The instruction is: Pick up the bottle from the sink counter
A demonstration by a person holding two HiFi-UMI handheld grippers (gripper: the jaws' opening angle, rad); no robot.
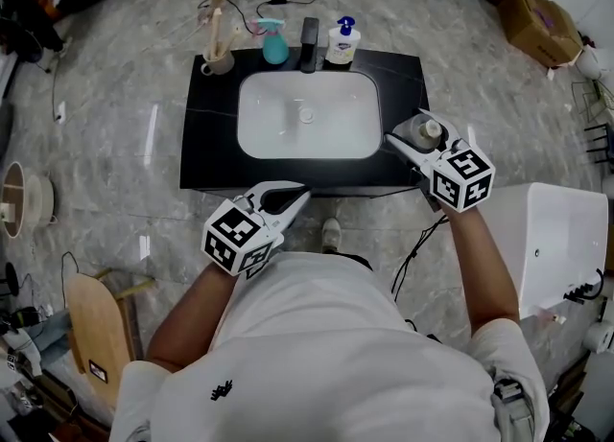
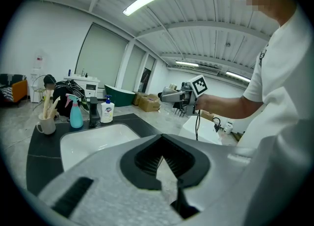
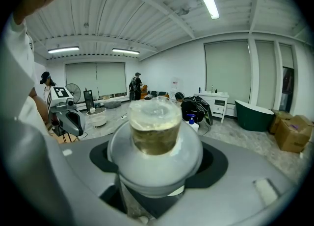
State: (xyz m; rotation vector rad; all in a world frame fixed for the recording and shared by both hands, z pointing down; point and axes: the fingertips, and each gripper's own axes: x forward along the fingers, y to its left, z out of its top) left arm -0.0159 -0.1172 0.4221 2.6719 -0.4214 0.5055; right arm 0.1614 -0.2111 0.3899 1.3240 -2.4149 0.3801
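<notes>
White shirt (image 1: 326,354) fills the bottom of the head view. Above it, at centre right, the right hand-held gripper (image 1: 411,129) is clamped round the bottle (image 1: 423,130), cap up, over the right edge of the black surface (image 1: 206,143). The bottle seems clear of the surface, though its base is hidden. To lift well, keep the squeeze firm, hold the neck upright and rise straight, away from the basin (image 1: 251,95). Low centre, the left hand-held gripper (image 1: 303,196) is closed and empty; keep it aside.

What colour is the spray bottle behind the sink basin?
The spray bottle is teal with a pink trigger, clearest in the left gripper view.
</notes>
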